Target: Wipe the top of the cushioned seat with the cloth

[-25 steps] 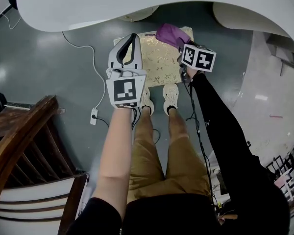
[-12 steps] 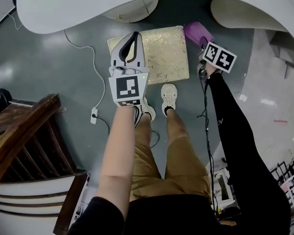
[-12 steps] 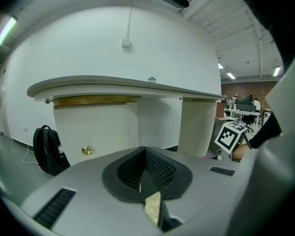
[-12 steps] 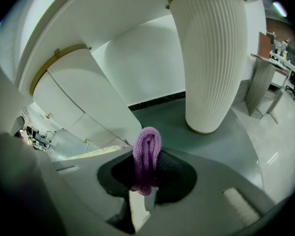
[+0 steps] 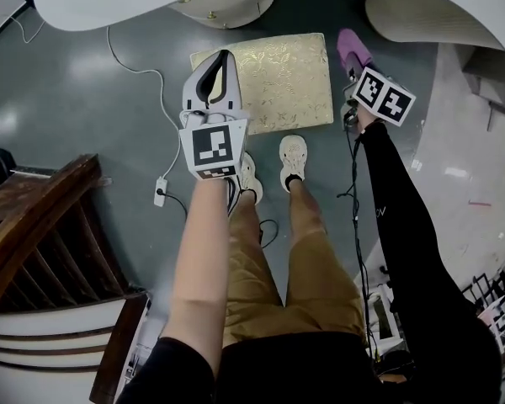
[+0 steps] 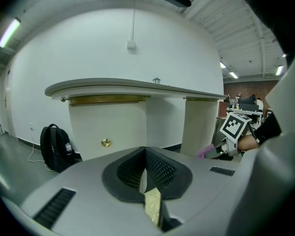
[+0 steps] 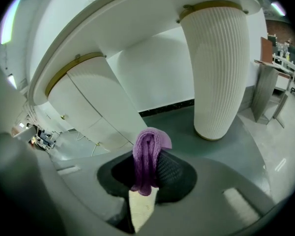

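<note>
the right gripper [image 5: 353, 59] is clamped on the purple cloth [image 5: 352, 47]. in the right gripper view the cloth [image 7: 146, 162] is bunched into a folded wad between the dark pads, filling the gap from the base of the jaws up past the tips, where a rounded lobe sticks out. seen from the head view, the cloth sits just beside the far right corner of the cushioned seat [image 5: 278, 78], off its gold patterned top rather than over it. whether it touches the seat's edge cannot be told.

the left gripper [image 5: 225, 55] has its jaws closed together at the tips with nothing between them. in the left gripper view its ribbed pads [image 6: 160, 168] meet in a narrow v, and a sliver of the seat's gold fabric [image 6: 152, 205] shows through the slit lower down. in the head view this gripper hangs over the seat's left edge.

the seat rests on the grey-green floor [image 5: 84, 108], with the person's pale shoes [image 5: 293, 160] just at its near side. a white cable [image 5: 143, 76] trails across the floor to the left of the seat.
</note>
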Demonstrator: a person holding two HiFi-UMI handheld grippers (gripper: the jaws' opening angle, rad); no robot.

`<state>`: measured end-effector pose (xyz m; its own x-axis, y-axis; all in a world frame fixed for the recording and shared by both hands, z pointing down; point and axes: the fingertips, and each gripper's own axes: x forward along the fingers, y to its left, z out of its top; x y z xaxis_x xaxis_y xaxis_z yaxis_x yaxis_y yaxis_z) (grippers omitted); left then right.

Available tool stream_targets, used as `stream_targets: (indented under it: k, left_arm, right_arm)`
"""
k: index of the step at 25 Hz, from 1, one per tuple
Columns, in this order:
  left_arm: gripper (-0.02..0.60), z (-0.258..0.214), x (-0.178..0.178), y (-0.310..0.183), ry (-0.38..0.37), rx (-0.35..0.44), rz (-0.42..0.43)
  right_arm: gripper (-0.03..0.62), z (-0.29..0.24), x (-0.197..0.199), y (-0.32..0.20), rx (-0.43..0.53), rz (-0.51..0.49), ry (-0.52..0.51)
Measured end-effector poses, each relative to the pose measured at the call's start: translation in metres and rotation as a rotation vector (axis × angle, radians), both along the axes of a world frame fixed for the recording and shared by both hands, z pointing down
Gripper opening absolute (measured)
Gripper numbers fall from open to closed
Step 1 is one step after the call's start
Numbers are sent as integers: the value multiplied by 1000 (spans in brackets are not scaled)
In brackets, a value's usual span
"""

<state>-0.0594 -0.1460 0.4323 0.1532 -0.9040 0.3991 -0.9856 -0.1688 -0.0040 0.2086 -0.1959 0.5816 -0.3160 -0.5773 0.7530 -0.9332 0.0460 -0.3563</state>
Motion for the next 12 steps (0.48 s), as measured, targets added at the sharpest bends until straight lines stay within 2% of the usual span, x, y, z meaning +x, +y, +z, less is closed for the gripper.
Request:
stream_targets:
  k: [5, 8, 12]
  left_arm:
    - [8, -4, -39, 20, -2, 4, -26]
    - [8, -4, -68, 33, -8, 1, -40]
    - [8, -3, -107, 50, -14, -7, -65]
  right_arm:
    - [61, -24, -87, 16, 66, -143, -61]
    - [61, -31, -164, 39, 70, -262, -128]
    - [61, -37, -279, 84, 32, -470, -234]
